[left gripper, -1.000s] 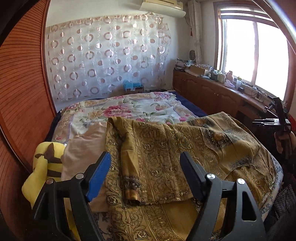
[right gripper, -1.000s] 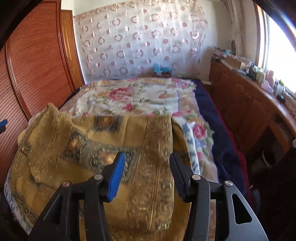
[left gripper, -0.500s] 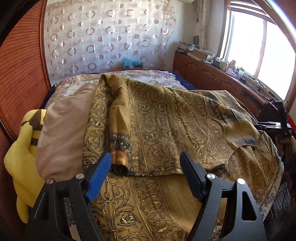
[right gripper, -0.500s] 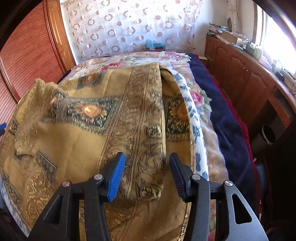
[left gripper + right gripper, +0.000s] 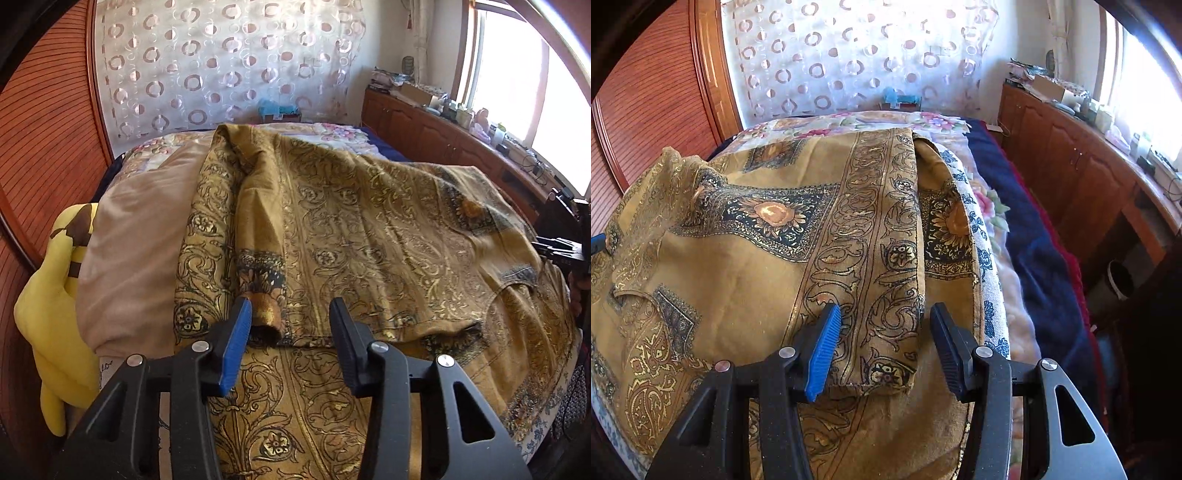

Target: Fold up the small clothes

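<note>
A mustard-gold patterned garment lies spread on the bed; it also fills the right wrist view. One sleeve is folded in over the body, its cuff lying between the jaws of my left gripper, which is open. In the right wrist view the other sleeve is folded in too, its cuff end between the jaws of my right gripper, also open. Neither gripper clamps the cloth.
A beige pillow and a yellow plush toy lie left of the garment. A floral bedspread and navy blanket lie to the right. Wooden cabinets and a red-brown wardrobe flank the bed.
Both grippers have dropped down and moved in toward the garment; each sleeve cuff now lies between its jaws. The left jaws have narrowed somewhat. The garment has stayed in place.
</note>
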Action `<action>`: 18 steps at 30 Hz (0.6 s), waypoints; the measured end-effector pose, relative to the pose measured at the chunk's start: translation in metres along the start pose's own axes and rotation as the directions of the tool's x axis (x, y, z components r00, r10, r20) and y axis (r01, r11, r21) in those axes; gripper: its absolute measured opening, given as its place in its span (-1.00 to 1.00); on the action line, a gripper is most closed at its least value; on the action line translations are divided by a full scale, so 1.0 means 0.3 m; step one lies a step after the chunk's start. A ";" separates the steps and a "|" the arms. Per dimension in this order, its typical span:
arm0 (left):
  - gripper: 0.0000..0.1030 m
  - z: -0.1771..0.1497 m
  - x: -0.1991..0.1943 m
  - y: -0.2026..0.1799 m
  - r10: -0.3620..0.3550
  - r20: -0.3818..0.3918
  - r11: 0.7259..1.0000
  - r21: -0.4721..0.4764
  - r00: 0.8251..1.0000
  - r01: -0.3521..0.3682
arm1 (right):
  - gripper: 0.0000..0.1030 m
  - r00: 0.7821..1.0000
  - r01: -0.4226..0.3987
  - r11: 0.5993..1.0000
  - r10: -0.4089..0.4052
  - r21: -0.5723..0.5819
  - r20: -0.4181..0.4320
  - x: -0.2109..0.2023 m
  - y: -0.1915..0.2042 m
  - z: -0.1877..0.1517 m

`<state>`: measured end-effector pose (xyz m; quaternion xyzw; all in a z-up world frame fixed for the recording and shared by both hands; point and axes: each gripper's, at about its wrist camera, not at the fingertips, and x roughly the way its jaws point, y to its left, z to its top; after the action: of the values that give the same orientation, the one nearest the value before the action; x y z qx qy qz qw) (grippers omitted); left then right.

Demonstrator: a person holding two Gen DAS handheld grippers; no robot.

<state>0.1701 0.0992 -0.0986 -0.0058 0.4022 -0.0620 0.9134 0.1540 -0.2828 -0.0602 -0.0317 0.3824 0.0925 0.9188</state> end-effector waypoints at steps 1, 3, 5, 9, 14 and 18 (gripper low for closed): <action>-0.15 -0.003 0.009 -0.001 0.011 -0.007 1.000 0.004 1.000 -0.011 | 0.02 1.000 -0.001 1.000 0.001 0.001 0.000 0.008 0.007 0.003; -0.15 -0.006 0.026 -0.002 0.035 -0.019 0.999 0.009 0.999 -0.035 | 0.02 1.000 -0.001 1.000 0.001 0.001 0.000 0.006 0.009 0.004; -0.15 -0.006 0.041 -0.003 0.052 -0.033 0.999 0.010 0.998 -0.052 | 0.02 1.000 -0.001 1.000 0.001 0.001 0.000 0.002 0.005 0.002; -0.19 -0.002 0.051 -0.004 0.051 -0.038 0.999 0.007 0.998 -0.051 | 0.02 1.000 -0.001 1.000 0.001 0.001 0.001 -0.004 -0.001 -0.001; -0.91 0.001 0.024 -0.011 0.048 -0.011 0.999 0.014 0.999 -0.048 | 0.02 1.000 -0.002 1.000 0.002 0.000 0.001 -0.003 -0.002 -0.001; -0.92 0.008 -0.029 -0.005 0.036 0.036 0.999 -0.011 0.999 -0.036 | 0.02 1.000 -0.001 1.000 0.001 -0.001 0.001 -0.003 -0.001 -0.002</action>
<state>0.1659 0.0986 -0.0904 -0.0044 0.3858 -0.0435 0.9216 0.1531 -0.2832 -0.0598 -0.0318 0.3820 0.0930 0.9189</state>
